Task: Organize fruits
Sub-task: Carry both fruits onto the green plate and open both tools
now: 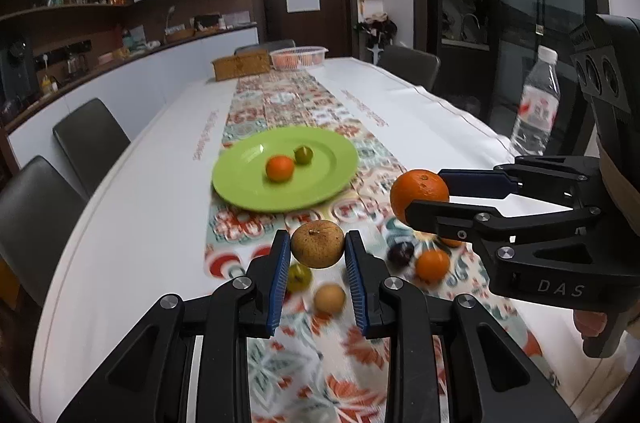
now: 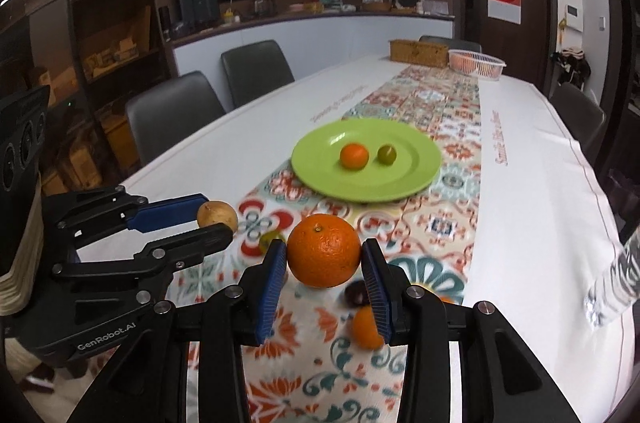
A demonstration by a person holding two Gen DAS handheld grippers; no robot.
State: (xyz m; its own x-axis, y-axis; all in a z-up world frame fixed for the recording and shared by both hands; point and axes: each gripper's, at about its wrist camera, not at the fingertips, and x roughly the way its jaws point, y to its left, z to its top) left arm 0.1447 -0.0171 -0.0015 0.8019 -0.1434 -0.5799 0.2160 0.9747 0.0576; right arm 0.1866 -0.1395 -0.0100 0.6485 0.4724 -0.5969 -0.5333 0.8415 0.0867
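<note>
Dining table (image 1: 132,223): left gripper (image 1: 317,245) clamps a brown fruit (image 1: 317,243), right gripper (image 2: 325,257) an orange (image 2: 324,250), both lifted clear, likely bound for the plate (image 1: 320,187).

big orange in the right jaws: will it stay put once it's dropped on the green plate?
Probably not by itself. The orange is round with nothing flat to settle on, so it may roll. The green plate looks shallow and glossy, and its low rim may barely stop it. It could also bump the small orange fruit there. Set it down gently.
</note>
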